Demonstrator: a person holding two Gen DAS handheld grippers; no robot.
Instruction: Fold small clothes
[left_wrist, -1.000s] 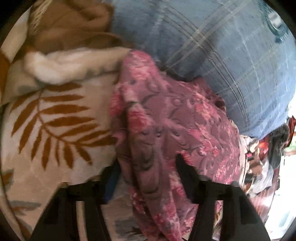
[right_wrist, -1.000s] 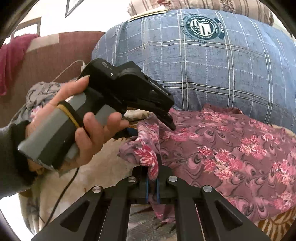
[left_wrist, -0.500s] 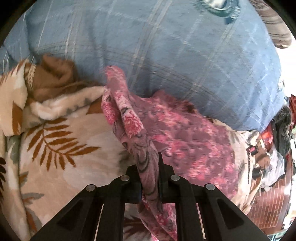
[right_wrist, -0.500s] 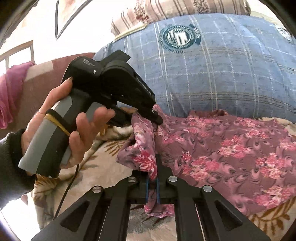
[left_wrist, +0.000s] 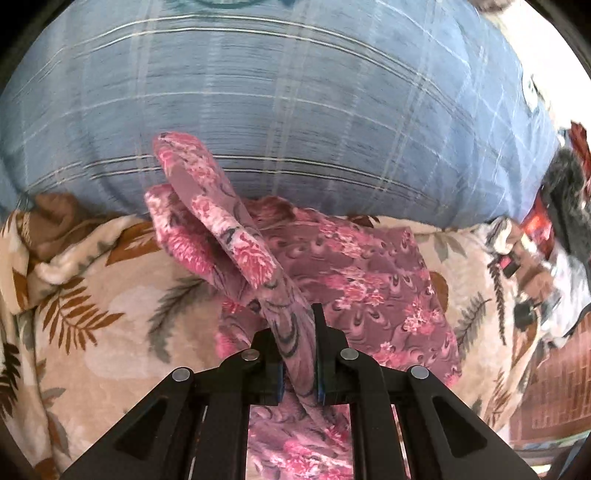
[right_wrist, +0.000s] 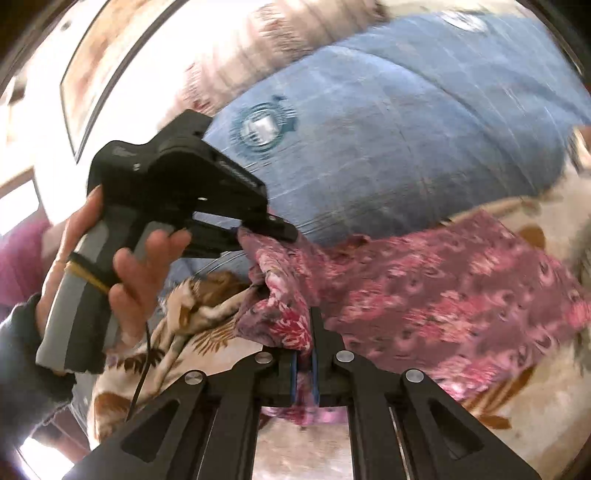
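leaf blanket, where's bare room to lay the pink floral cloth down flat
Bare leaf blanket lies left of the pink floral cloth, below the bunched brown fold. A narrower strip lies right of it. The blue plaid cushion blocks the back; clutter crowds the far right.

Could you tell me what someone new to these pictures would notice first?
First comes the pink floral garment, spread over the leaf-print blanket in front of the big blue checked cushion. Both grippers pinch its near edge: the left gripper and the right gripper, lifting it.
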